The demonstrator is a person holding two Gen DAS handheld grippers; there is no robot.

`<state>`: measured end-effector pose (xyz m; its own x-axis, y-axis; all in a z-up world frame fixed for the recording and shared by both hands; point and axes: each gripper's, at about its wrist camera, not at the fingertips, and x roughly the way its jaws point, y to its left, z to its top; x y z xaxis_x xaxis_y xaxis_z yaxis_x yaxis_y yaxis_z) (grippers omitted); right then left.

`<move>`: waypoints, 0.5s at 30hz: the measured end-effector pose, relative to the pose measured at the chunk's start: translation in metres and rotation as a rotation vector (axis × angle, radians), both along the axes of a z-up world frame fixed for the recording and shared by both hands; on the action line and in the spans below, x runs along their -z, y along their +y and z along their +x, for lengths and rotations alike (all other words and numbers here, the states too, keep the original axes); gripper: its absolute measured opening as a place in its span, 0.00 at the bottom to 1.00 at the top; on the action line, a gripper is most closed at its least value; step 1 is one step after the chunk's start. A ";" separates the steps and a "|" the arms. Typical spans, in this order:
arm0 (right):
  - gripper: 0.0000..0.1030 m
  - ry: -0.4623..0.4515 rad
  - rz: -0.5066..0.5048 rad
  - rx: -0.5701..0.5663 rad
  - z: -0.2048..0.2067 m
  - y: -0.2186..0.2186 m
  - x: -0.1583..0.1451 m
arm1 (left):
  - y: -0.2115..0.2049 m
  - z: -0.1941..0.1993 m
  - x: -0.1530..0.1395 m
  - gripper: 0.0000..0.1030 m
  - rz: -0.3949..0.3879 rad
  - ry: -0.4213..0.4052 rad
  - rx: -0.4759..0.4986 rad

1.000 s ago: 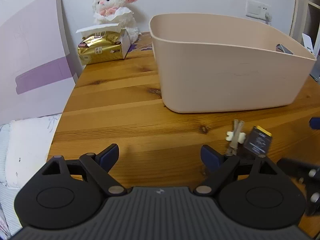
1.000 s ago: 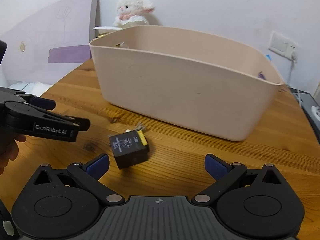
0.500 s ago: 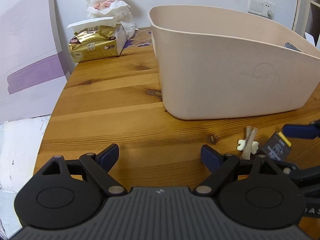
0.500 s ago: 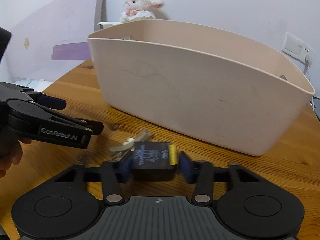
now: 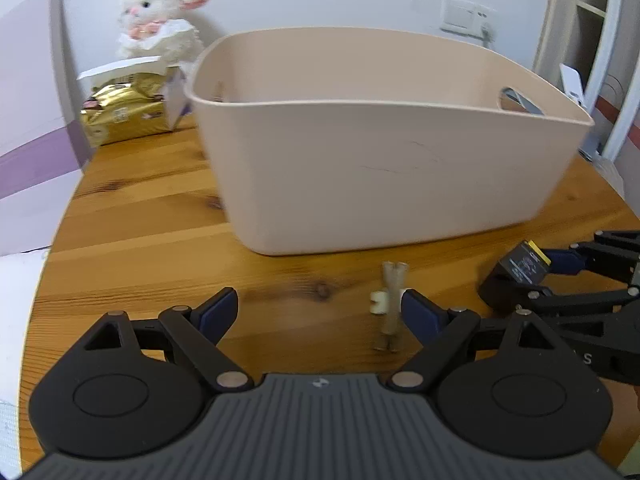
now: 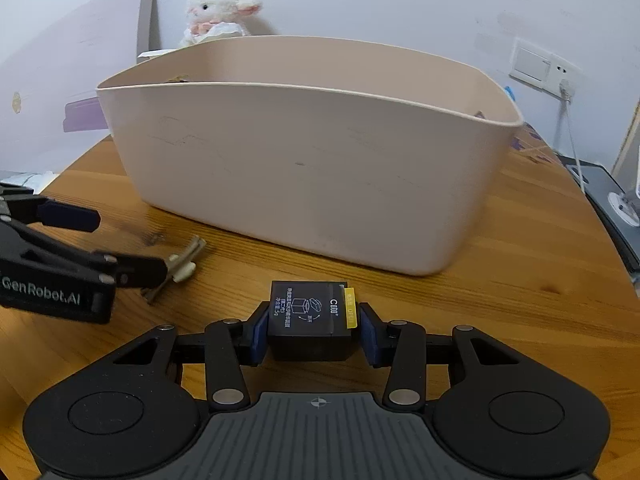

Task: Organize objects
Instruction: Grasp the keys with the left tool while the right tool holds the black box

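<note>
Soft, even indoor light falls across my wooden table (image 6: 500,280), casting only faint shadows beneath the beige tub (image 6: 312,168). Fisheye bending curves both my views' edges, corners darkened; slight blur throughout

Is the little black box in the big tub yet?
No, it's out. The black box sits clamped between the right gripper's jaws, in front of the tub.

Round wooden desk (image 5: 152,240), knotty planks. Pale wall (image 6: 400,8) behind, white switch plate (image 6: 534,65) with cord plugged in. Lilac headboard panel (image 5: 28,120) left. White shelf unit (image 5: 600,40) right. Soft, even light.
</note>
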<state>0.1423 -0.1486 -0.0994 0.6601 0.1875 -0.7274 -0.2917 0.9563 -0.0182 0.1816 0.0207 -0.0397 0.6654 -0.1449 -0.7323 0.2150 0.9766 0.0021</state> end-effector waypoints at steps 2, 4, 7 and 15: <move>0.45 0.002 0.000 0.006 -0.002 -0.003 0.000 | -0.006 -0.001 0.002 0.87 0.011 0.016 0.011; 0.46 0.001 0.002 0.010 -0.005 -0.006 0.000 | -0.010 -0.003 0.005 0.86 0.016 0.033 0.016; 0.48 0.002 0.000 0.011 -0.006 -0.006 0.001 | -0.012 -0.005 0.009 0.74 0.016 0.064 0.027; 0.48 0.000 -0.001 0.008 -0.006 -0.006 0.004 | -0.016 -0.004 0.010 0.37 0.005 0.046 0.060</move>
